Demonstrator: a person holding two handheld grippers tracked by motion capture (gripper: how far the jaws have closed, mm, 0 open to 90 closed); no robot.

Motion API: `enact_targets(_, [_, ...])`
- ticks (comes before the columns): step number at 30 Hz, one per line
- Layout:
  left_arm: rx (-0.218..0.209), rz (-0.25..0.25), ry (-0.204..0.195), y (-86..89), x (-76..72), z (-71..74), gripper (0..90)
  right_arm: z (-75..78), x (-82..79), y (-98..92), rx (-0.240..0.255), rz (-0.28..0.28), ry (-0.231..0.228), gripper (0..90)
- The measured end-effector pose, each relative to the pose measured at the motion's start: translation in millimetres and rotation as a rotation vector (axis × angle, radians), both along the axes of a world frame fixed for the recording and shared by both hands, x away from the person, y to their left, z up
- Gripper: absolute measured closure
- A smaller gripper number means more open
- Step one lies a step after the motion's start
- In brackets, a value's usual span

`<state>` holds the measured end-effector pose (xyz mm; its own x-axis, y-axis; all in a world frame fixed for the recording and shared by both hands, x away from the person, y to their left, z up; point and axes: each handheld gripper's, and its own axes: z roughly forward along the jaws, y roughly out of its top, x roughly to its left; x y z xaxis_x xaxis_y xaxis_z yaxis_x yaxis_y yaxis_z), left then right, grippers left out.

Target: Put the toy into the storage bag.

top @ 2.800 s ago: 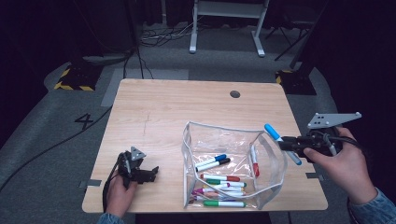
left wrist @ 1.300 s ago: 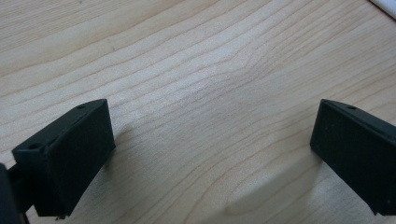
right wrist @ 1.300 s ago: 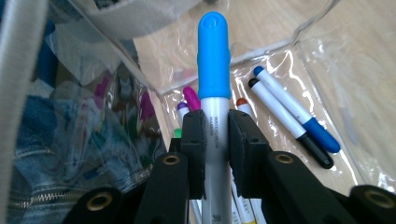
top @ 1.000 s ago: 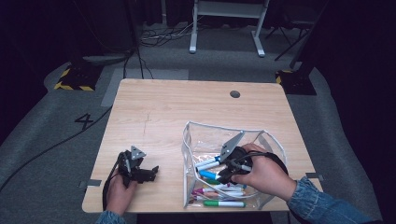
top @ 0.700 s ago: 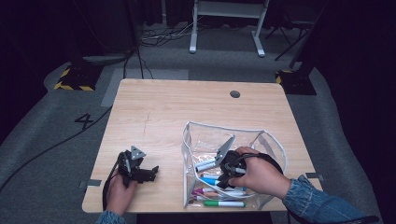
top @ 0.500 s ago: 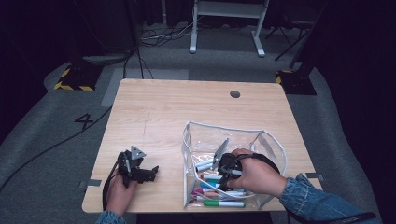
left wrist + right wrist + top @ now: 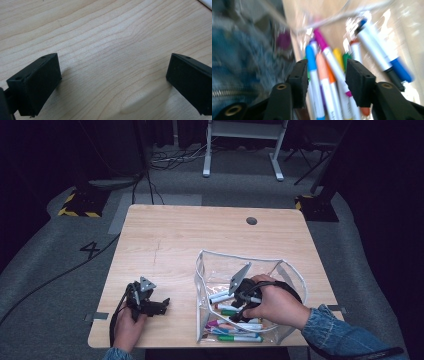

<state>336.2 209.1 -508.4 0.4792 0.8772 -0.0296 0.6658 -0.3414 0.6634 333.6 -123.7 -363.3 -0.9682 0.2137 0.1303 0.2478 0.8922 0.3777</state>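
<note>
The left tongs point(image 7: 159, 303) are lying low near the front left corner, and the left hand point(image 7: 128, 327) is holding them from behind. Their jaws are standing wide apart, with nothing between them, as the left gripper view shows. The right hand point(image 7: 276, 306) is reaching in from the lower right, and its forearm is wearing a blue denim sleeve point(image 7: 340, 335). The right tongs point(image 7: 327, 82) are pointing downward and to the left, with their jaws parted by a moderate gap and gripping nothing.
</note>
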Motion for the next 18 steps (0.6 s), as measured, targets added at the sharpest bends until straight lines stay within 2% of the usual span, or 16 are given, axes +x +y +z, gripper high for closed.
enact_targets(3, [0.005,0.002,-0.002,0.6,-0.7,0.3,0.0,17.8,3.7,-7.6,0.093,-0.059,-0.036,50.1])
enact_targets(7, [0.008,0.003,-0.002,0.9,-0.9,0.4,0.0,37.7,9.7,-21.6,0.175,-0.148,-0.082,51.1])
enact_targets(13, [0.005,0.003,0.001,0.7,-1.1,0.3,0.0,62.9,23.4,-55.7,0.25,-0.278,-0.168,53.8])
enact_targets(18, [0.005,0.003,0.001,0.7,-1.1,0.3,0.0,76.7,38.0,-91.0,0.268,-0.386,-0.221,54.1])
